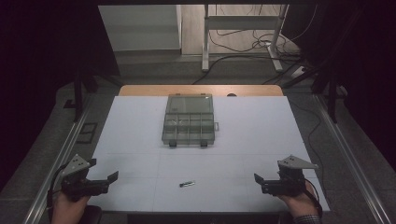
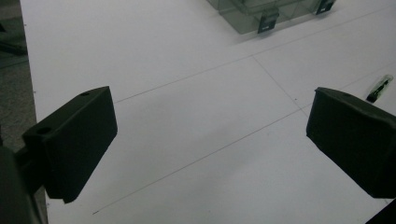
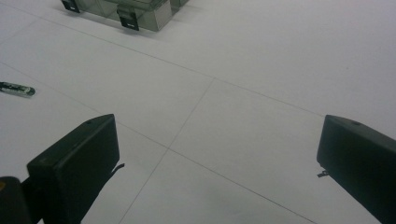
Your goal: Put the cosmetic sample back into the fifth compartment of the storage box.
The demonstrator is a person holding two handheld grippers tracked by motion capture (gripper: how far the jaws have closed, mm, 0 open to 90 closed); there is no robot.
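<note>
A white table (image 1: 140,140) is set in a dark room. A small dark cylinder (image 1: 187,184) lies near the front edge, between the left gripper (image 1: 113,177) and right gripper (image 1: 258,179), both held released and empty. A compartment box (image 1: 189,120) is placed farther back.

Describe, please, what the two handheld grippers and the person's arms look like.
Both grippers, left claw and right claw, are black with blocky jaws and carry a grey three-cornered plate on top. A dark cable loops from each. A checked cuff shows at the right wrist.
</note>
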